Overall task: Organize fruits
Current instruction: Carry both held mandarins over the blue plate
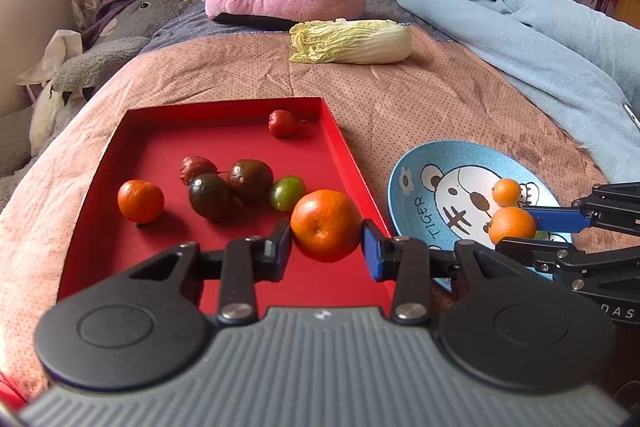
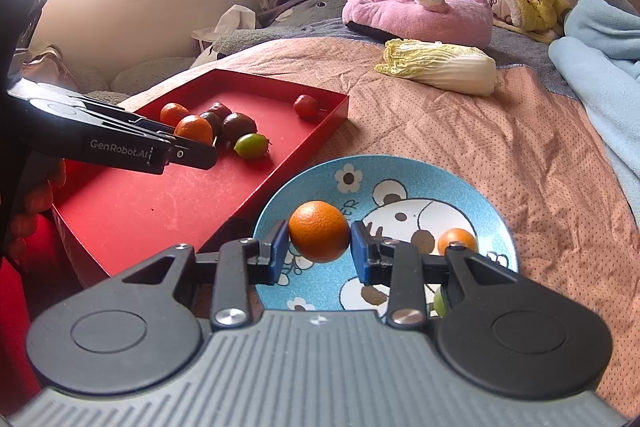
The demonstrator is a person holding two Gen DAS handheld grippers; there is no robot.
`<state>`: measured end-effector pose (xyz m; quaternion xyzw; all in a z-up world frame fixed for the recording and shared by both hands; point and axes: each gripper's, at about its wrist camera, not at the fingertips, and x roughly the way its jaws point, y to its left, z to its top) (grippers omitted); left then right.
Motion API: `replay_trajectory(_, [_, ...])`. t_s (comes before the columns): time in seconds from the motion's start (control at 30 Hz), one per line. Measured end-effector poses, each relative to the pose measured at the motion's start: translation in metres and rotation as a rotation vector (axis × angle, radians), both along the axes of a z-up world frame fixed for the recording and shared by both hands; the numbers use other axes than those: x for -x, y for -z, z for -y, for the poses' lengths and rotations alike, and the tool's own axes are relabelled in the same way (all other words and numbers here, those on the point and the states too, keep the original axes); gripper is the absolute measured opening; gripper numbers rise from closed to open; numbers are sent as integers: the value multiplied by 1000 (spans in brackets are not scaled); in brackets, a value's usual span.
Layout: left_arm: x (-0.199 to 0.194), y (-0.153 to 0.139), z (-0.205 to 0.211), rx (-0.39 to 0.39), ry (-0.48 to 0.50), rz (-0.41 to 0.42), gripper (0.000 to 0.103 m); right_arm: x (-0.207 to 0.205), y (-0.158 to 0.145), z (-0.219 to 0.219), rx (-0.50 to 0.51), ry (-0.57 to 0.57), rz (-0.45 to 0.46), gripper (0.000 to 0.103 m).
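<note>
Your left gripper (image 1: 326, 241) is pinching a large orange (image 1: 326, 225) between its blue pads, holding it over the red tray (image 1: 160, 155) near the tray's right edge. Your right gripper (image 2: 319, 251) is clamping a second orange (image 2: 319, 237) above the blue bear plate (image 2: 492, 219), toward the plate's left rim. A small orange (image 2: 457, 241) is sitting on the plate beside it. In the tray, a tangerine (image 1: 141, 201), two dark fruits (image 1: 230, 191), a green fruit (image 1: 287, 193) and two small red fruits (image 1: 282, 123) are lying loose. A cabbage (image 1: 352, 41) is lying on the bedspread beyond.
</note>
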<state>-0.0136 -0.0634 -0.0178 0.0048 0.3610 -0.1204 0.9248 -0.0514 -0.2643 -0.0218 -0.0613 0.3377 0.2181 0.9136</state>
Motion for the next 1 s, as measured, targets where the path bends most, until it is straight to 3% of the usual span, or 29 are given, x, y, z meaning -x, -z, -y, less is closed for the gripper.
replay_trajectory(0.37, [-5,-2,33,35,78,-14,41,5,11,17,16,31,-30,39])
replay_trajectory(1.0, [-9,19,89,-10,194,-58,41,10,20,31,26,50,-60,39])
